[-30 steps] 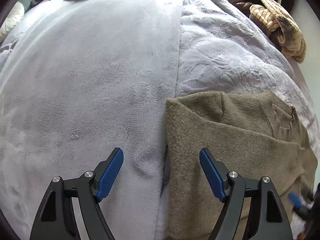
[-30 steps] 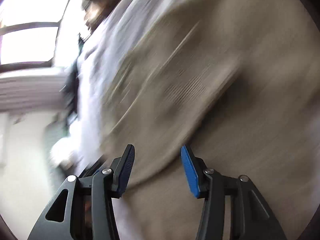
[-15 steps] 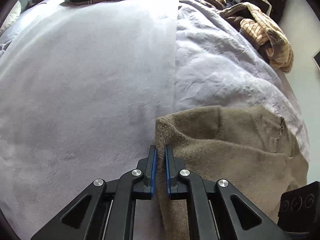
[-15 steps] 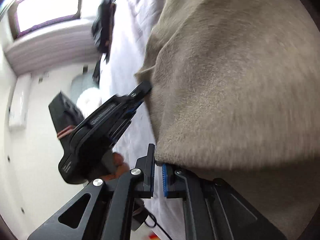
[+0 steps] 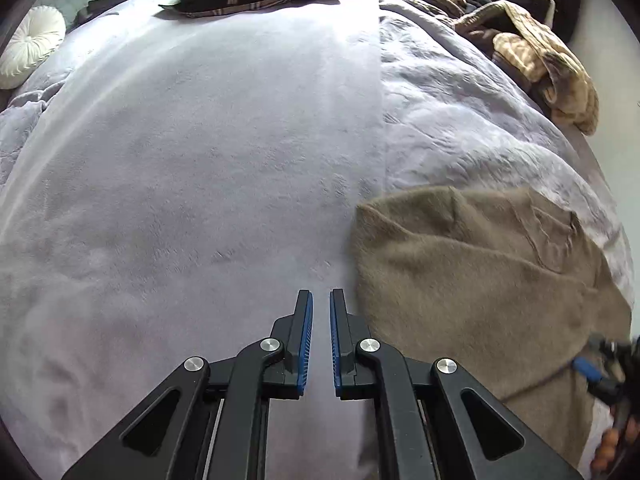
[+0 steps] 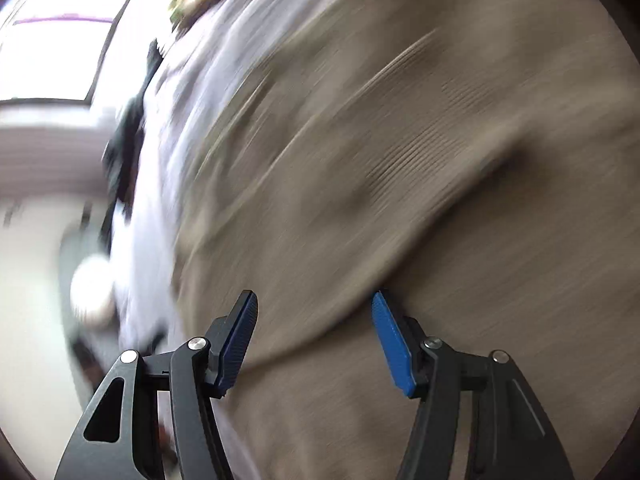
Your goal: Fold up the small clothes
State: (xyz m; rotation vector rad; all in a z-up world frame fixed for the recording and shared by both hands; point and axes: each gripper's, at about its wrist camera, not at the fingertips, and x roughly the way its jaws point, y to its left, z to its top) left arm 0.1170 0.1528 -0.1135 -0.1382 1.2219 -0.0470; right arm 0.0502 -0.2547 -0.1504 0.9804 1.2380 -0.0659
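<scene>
the left gripper (image 5: 319,336) hovers over the lilac blanket (image 5: 192,184), its fingers nearly together with nothing between them; the olive sweater (image 5: 472,280) lies just to its right. the right gripper (image 6: 314,340) is spread apart over the sweater's blurred knit.

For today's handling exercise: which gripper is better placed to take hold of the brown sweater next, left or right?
Right, probably. The right gripper is open directly over the brown sweater, while the left gripper is nearly closed, empty, over the grey blanket beside it.

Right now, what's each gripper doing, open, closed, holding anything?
Left gripper: nearly closed, holding nothing, beside the brown sweater.
Right gripper: open, empty, over the sweater.
</scene>
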